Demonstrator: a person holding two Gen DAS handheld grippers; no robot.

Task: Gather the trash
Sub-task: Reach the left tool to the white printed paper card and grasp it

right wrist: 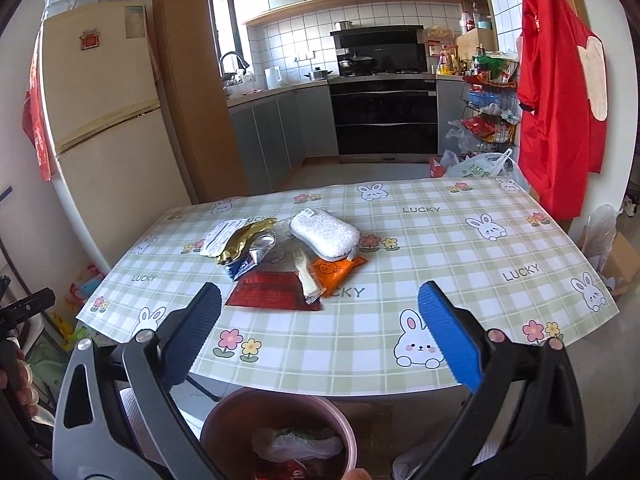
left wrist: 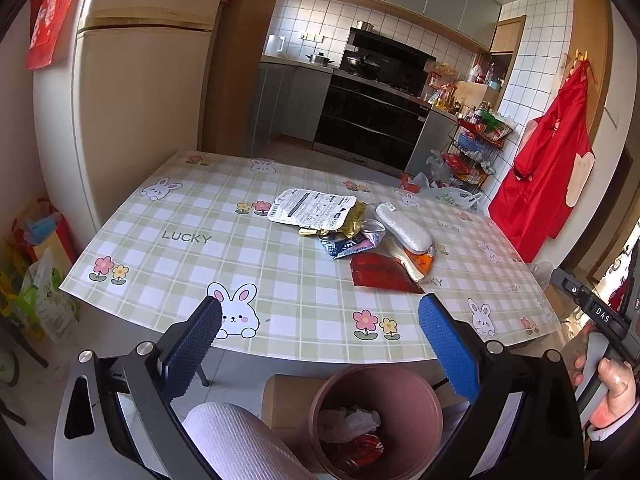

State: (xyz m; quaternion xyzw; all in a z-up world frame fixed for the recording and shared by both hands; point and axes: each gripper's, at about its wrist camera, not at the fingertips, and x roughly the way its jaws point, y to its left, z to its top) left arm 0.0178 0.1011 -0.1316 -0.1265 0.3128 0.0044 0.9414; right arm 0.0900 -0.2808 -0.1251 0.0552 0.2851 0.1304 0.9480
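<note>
A heap of wrappers lies mid-table: a white printed pack (left wrist: 310, 208) (right wrist: 222, 234), a gold foil wrapper (left wrist: 352, 218) (right wrist: 244, 242), a blue packet (left wrist: 344, 246) (right wrist: 244, 266), a red packet (left wrist: 380, 272) (right wrist: 274, 292), an orange packet (right wrist: 334, 270) and a white sponge (left wrist: 404, 226) (right wrist: 324, 232). A pink trash bin (left wrist: 378, 420) (right wrist: 276, 432) with trash inside stands below the table's near edge. My left gripper (left wrist: 320, 336) is open and empty above the bin. My right gripper (right wrist: 320, 332) is open and empty, short of the heap.
The checked tablecloth (left wrist: 180, 236) (right wrist: 460, 240) covers the table. A fridge (left wrist: 132, 100) stands left, a red apron (left wrist: 548, 176) hangs right, a wire rack (left wrist: 476, 148) and bags sit behind. A cardboard box (left wrist: 280, 404) lies beside the bin.
</note>
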